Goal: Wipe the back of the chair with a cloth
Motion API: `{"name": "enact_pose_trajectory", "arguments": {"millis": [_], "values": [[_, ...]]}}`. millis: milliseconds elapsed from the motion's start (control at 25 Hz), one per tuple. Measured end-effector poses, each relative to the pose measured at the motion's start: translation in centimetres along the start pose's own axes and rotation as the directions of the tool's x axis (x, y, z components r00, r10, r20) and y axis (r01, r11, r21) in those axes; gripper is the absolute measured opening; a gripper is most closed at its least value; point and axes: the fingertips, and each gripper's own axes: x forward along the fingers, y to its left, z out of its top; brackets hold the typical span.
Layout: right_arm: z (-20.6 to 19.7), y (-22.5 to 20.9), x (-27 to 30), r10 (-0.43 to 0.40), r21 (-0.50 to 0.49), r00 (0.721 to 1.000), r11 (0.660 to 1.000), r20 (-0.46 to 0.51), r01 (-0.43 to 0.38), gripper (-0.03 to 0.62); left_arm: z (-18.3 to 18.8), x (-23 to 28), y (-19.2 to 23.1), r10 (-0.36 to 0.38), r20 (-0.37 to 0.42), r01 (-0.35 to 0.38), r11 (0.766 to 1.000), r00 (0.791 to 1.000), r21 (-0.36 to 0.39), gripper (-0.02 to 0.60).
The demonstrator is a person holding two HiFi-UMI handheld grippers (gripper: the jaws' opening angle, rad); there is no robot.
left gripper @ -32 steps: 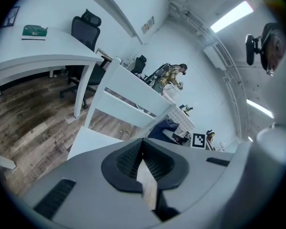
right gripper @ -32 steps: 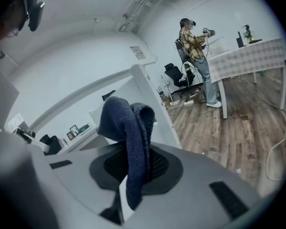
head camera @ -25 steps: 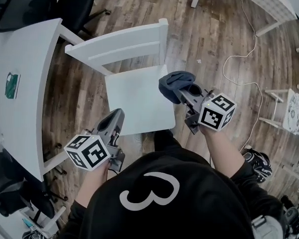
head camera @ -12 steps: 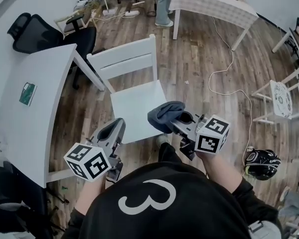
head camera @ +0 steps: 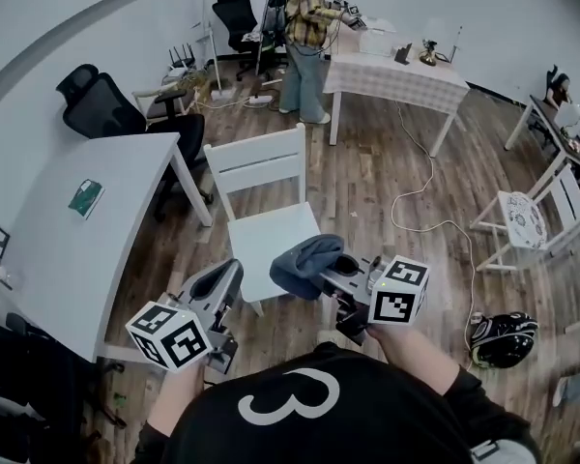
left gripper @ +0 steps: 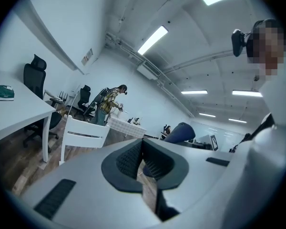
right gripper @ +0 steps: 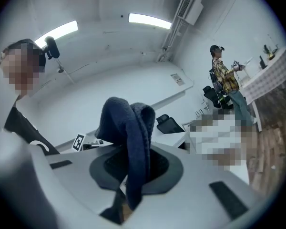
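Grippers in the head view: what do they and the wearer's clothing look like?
Both are grey moulded plastic bodies: left gripper, right gripper. Each carries a white cube printed with black square markers, and black ribbed jaw pads. No cables show. The person wears a black top bearing a large white figure 3.

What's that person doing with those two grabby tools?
A person holds a tool in each hand. The right tool is clamped on a dark blue cloth, near the front of the white chair. The left tool is shut with nothing in it. The cloth isn't touching the chair's back, so no wiping is happening right now.
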Motion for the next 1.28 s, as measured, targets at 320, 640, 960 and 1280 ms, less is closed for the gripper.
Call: {"name": "enact_pose_trajectory", "arguments": {"millis": [320, 640, 960, 1280], "values": [[1.4, 3.4, -1.8, -0.022, -0.042, 1.000, 0.999, 0.017, 0.022, 0.049, 1.2, -1.4, -3.9, -0.069, 0.017, 0.068, 0.997, 0.997, 0.045, 0.014], [1.4, 3.0, -2.8, -0.035, -0.011, 0.999, 0.999, 0.024, 0.036, 0.049, 0.5, -0.4, -4.6, -0.089, -0.004, 0.089, 0.996, 0.996, 0.022, 0.014], [2.2, 1.5, -3.9, -0.053, -0.010, 0.998, 0.999, 0.024, 0.053, 0.049, -0.6, 2.2, -5.6, -0.108, -0.055, 0.108, 0.994, 0.993, 0.008, 0.014], [2.6, -1.1, -3.5, -0.045, 0.008, 0.999, 0.999, 0.015, 0.045, 0.049, -0.6, 4.7, -4.3, -0.101, -0.064, 0.100, 0.995, 0.993, -0.015, 0.014]]}}
